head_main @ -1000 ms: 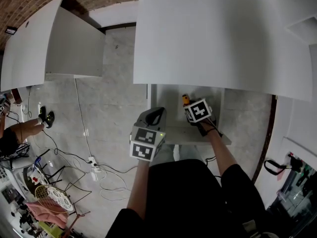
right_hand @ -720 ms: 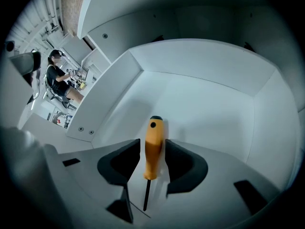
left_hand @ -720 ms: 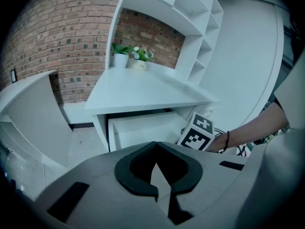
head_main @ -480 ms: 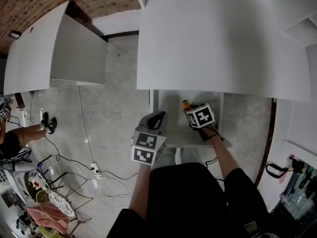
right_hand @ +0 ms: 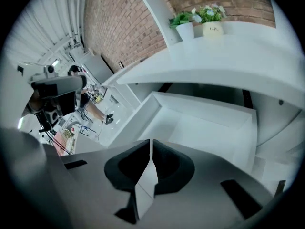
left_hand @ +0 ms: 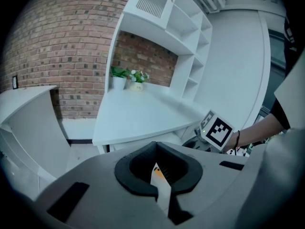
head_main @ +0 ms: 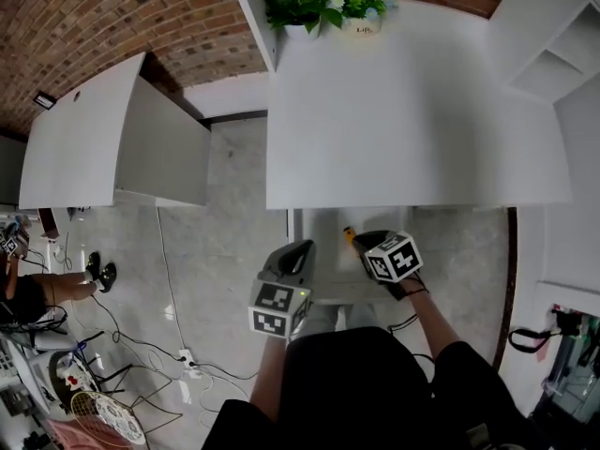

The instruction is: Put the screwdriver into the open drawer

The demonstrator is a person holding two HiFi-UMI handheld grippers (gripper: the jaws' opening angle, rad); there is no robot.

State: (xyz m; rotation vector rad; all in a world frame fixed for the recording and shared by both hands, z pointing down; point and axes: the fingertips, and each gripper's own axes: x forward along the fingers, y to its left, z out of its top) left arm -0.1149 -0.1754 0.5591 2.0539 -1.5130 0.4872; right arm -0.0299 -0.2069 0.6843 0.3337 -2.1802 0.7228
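Since the orange-handled screwdriver (head_main: 349, 236) is seen lying inside the open white drawer (right_hand: 209, 128), towards its back, the placing is judged done; only withdrawal is left. The fingers of the right gripper (right_hand: 150, 147), held over the drawer, have just been closing and are pressed together with nothing between them. The left gripper (left_hand: 156, 149), beside the drawer, is likewise clenched on nothing. The drawer is a shallow box of smooth matte panels under the plain white bench (head_main: 412, 111). The handle looks rounded and plastic; the fingers are dark, curved and rubbery-looking.
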